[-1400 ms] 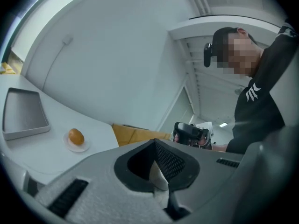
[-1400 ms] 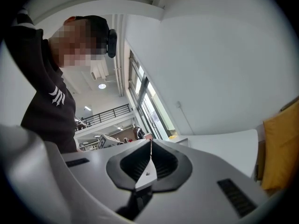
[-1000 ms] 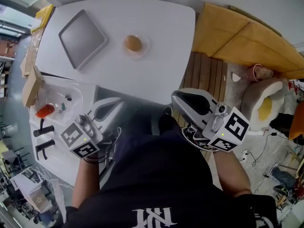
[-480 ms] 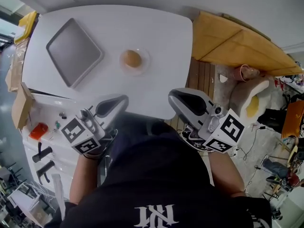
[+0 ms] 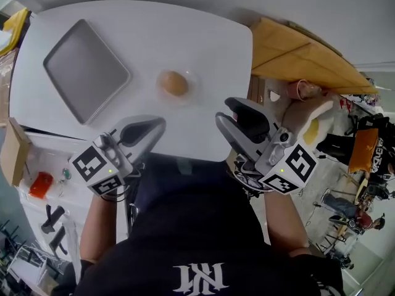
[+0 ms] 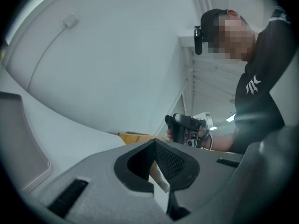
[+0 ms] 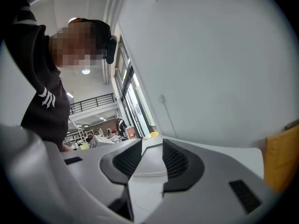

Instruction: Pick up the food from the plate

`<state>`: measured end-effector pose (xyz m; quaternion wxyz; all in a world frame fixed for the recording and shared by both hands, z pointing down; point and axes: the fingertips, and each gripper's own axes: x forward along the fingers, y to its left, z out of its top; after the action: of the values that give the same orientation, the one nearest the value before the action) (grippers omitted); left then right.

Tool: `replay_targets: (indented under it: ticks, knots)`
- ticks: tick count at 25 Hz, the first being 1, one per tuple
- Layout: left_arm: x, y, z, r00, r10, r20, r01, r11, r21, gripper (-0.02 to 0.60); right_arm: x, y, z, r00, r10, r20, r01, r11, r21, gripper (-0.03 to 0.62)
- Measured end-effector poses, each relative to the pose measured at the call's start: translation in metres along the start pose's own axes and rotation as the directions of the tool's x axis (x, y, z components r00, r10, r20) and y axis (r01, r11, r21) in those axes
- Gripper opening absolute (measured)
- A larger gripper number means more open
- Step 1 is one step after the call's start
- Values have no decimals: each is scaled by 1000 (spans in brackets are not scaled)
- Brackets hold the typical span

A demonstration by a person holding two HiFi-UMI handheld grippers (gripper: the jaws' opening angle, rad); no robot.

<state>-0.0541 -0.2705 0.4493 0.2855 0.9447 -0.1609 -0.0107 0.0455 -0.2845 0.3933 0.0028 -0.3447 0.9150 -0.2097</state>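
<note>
A brown, rounded piece of food [image 5: 174, 83] lies on a small clear plate [image 5: 189, 93] near the middle of the white table [image 5: 185, 36]. Both grippers hang at the table's near edge, well short of the plate. My left gripper [image 5: 162, 123] points at the table with its pads together and nothing between them [image 6: 154, 143]. My right gripper [image 5: 227, 110] is to the right of the plate; its jaws are opening, with a clear gap and nothing between the pads [image 7: 152, 146]. The left gripper view shows the right gripper [image 6: 187, 129] in the person's hand.
A flat grey tray [image 5: 86, 69] lies on the table's left part, left of the plate. A yellow-brown board [image 5: 296, 48] borders the table on the right. A low white unit with a red item [image 5: 40, 184] stands at the lower left.
The right gripper's jaws have parted from shut. Both grippers have drifted slightly up toward the table's near edge, and the head view has shifted so the table sits more to the left.
</note>
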Motion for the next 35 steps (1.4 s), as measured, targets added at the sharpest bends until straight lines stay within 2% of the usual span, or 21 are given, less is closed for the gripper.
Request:
replay_targets:
  ticks: [8, 12, 17, 20, 25, 27, 30, 35]
  knots:
    - [11, 28, -10, 996, 92, 13, -91, 995, -27, 5, 26, -30, -14, 995, 70, -65, -73, 997, -40, 223]
    - [6, 44, -17, 988, 145, 51, -142, 988, -64, 5, 53, -55, -43, 990, 79, -118, -85, 995, -49, 258]
    - [8, 78, -51, 979, 204, 15, -201, 974, -104, 5, 75, -85, -69, 988, 103, -111, -105, 994, -12, 302]
    - [7, 92, -65, 973, 229, 14, -226, 967, -118, 5, 89, -97, -88, 984, 113, -136, -118, 993, -30, 320]
    - [5, 119, -83, 964, 267, 22, -261, 955, -137, 5, 120, -101, -134, 962, 149, -231, -171, 982, -77, 347]
    - [2, 125, -93, 961, 275, -2, -272, 951, -147, 5, 128, -101, -152, 952, 154, -266, -186, 978, -97, 354]
    - [-1, 132, -108, 958, 284, -36, -286, 946, -150, 5, 140, -106, -175, 938, 144, -315, -193, 973, -129, 362]
    - [1, 142, -114, 963, 271, -1, -267, 947, -180, 5, 155, -117, -206, 917, 95, -387, -194, 955, -226, 376]
